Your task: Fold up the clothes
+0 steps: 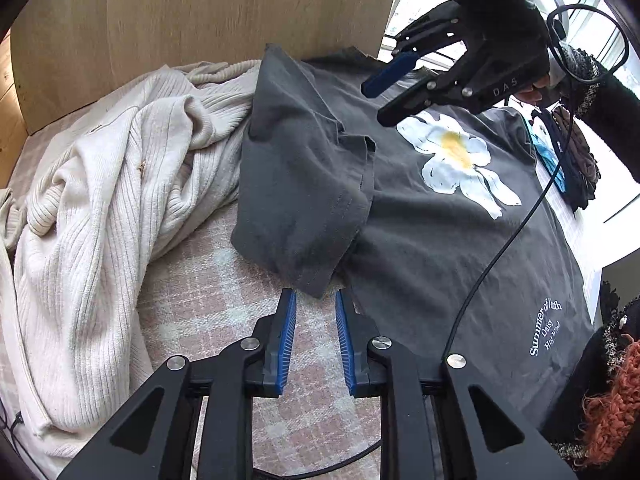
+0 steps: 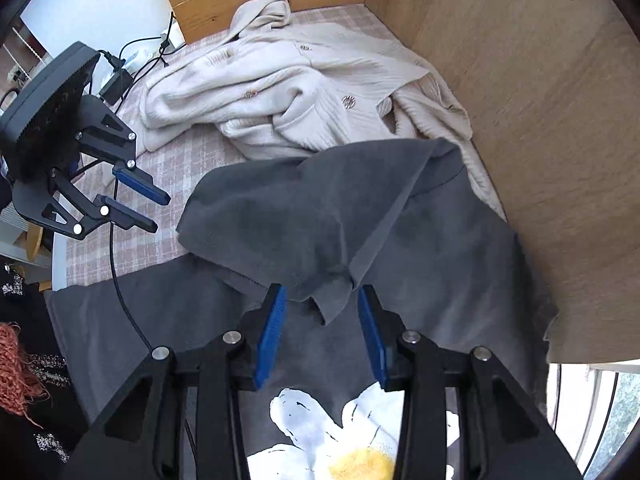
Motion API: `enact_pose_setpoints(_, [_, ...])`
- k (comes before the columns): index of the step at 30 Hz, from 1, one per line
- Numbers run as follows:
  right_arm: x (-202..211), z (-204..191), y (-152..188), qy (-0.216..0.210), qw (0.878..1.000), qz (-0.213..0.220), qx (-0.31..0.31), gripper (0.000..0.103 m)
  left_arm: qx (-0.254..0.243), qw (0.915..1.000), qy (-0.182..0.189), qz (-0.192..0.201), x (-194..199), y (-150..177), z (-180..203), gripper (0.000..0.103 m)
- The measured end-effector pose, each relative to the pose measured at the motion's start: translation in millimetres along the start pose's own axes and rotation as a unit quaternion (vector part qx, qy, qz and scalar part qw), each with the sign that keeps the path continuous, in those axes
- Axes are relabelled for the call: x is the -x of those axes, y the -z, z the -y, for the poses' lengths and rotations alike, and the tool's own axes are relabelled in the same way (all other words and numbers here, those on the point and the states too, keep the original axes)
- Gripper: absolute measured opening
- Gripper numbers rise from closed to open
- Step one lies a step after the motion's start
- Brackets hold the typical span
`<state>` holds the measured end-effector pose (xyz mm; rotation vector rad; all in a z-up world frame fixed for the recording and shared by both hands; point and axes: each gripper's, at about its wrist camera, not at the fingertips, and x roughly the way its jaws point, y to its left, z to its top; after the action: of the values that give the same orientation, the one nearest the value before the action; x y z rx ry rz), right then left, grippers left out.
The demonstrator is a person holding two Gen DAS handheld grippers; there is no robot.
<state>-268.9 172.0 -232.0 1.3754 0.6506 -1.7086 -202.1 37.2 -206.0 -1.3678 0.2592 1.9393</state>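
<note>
Both the left gripper point(image 1: 316, 300) and right gripper point(image 2: 322, 298) stand apart, gripping nothing; the dark grey cotton T-shirt's point(image 1: 440, 232) folded-in sleeve point(image 2: 304, 232) lies just ahead. Smooth it flat before folding again.

Dark grey T-shirt point(image 1: 420, 232), white daisy print point(image 1: 456, 160)

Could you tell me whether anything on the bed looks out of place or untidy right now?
Yes. The cream cardigan lies crumpled in a heap beside the grey T-shirt, not laid flat. The T-shirt's folded-in sleeve sits bunched and uneven over the body. A black cable also trails across the shirt front.
</note>
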Motion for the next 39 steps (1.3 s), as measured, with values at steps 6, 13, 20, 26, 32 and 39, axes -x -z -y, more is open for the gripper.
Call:
enact_pose_setpoints(6, [-23.0,-12.3,6.8,0.040,0.999,-0.002,0.032,0.037,-0.004,0.9999,-0.005,-0.009,-12.0,-7.4,1.4,0.019])
enact_pose_setpoints(13, [-23.1,-6.3,11.5,0.035,0.999,-0.008,0.019,0.003,-0.012,0.9997,-0.007,-0.018,-23.7,-10.5,5.5,0.023])
enact_pose_setpoints(20, [59.5,-6.6,20.0,-0.004,0.992,0.117,-0.035,0.003,-0.033,0.9985,-0.040,-0.016,-28.6,-12.2,13.0,0.009])
enact_pose_setpoints(26, [94.1,-12.4,-28.9,-0.002,0.985,0.167,-0.035,0.003,0.002,0.9998,0.012,0.018,3.7,-14.8,0.4,0.002])
enact_pose_setpoints(32, [81.3,-18.0,-126.9,0.008,0.981,0.195,-0.006,0.003,0.095,0.9923,0.022,0.076,47.5,-3.8,-55.5,0.002])
enact_pose_setpoints(39, [23.8,7.8,-200.5,0.031,0.990,0.133,-0.044,0.018,0.216,0.9713,0.030,0.096,49.2,13.2,-111.1,0.002])
